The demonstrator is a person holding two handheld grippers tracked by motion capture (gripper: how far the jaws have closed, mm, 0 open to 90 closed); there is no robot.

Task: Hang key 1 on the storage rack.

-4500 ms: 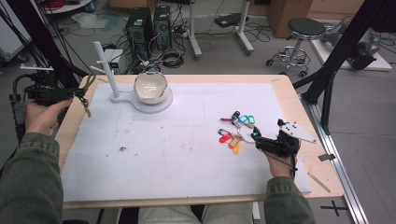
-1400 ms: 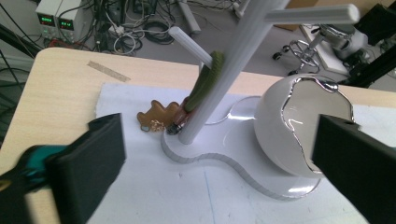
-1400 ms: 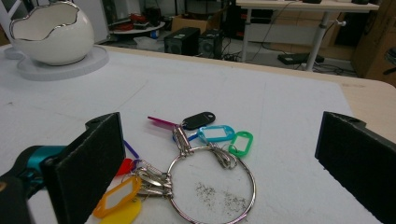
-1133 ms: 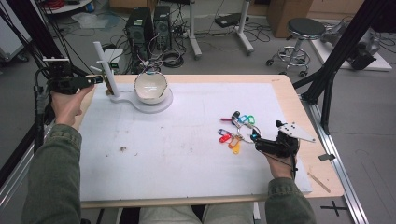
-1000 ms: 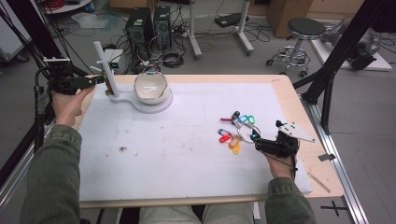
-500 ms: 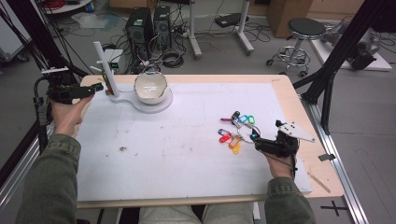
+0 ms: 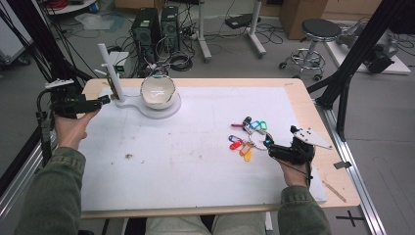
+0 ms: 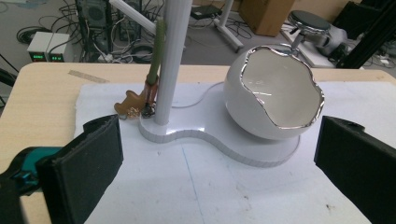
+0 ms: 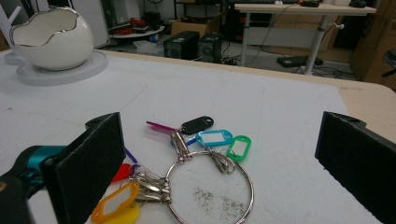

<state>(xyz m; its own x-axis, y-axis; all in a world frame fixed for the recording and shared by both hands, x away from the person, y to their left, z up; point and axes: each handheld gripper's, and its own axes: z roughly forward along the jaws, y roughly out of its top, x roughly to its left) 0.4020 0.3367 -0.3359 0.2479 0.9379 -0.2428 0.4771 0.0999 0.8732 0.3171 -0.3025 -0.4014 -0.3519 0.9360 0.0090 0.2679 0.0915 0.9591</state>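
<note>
A white egg-shaped bowl with a silver rim sits on a white stand that carries a slanted post. My left gripper hovers open just left of that stand. In the left gripper view its jaws stand wide apart, facing the bowl and post. A greenish stick with a brown piece leans at the post's foot. A key ring with coloured tags lies at mid right. My right gripper rests open beside it, and the tags lie between its jaws.
A white mat covers most of the wooden table. A thin wooden stick lies near the front right corner. Computer towers and a stool stand on the floor behind. Black frame struts rise at the right.
My left gripper came from the table's left edge toward the stand's post, then sank slightly over the last half second. The right gripper and the keys have stayed put.
</note>
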